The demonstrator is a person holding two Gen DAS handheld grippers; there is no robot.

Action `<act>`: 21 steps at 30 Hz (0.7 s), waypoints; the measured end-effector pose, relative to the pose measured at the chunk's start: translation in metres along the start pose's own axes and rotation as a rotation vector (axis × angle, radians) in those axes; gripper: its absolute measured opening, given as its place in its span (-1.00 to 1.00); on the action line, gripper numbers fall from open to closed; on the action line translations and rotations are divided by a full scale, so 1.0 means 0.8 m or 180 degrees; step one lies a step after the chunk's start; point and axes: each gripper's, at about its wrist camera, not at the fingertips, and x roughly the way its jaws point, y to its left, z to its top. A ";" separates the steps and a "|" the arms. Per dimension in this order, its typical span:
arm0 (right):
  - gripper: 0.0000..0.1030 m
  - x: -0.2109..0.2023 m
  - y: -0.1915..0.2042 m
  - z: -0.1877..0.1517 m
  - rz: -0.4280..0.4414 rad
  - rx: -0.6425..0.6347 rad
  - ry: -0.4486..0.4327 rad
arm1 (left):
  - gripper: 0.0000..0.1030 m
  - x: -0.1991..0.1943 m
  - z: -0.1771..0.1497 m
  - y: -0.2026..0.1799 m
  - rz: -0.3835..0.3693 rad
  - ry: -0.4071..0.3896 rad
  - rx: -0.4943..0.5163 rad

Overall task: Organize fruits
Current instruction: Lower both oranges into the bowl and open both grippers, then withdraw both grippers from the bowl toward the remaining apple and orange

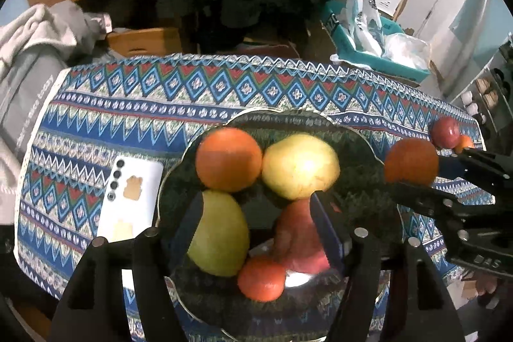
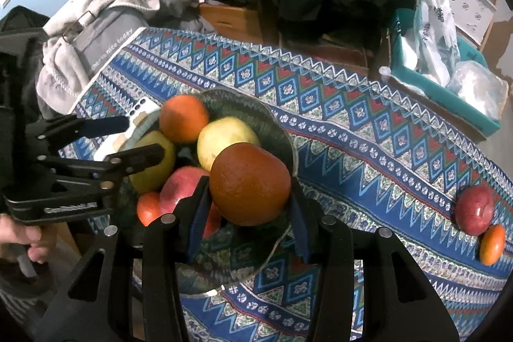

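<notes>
R gripper (image 2: 248, 210) clamped on orange (image 2: 250, 183), over bowl (image 2: 282, 133) rim. Step: placing. Next: lower past yellow apple (image 2: 224, 138) ahead, release. L gripper (image 1: 256, 233) apparently unclenched, straddling red apple (image 1: 298, 233) in bowl

Fruit count: four oranges (image 2: 250, 183) (image 2: 183, 118) (image 2: 149, 207) (image 2: 492, 244), two red apples (image 2: 474, 210) (image 2: 182, 185), two yellow-green pears (image 2: 224, 137) (image 2: 157, 162). One glass bowl (image 2: 282, 130). One phone (image 1: 131, 197).
</notes>
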 end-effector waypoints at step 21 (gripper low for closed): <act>-0.03 0.039 0.000 -0.012 -0.0024 0.0001 0.0213 | 0.40 -0.002 -0.037 0.006 0.0075 0.0122 -0.0024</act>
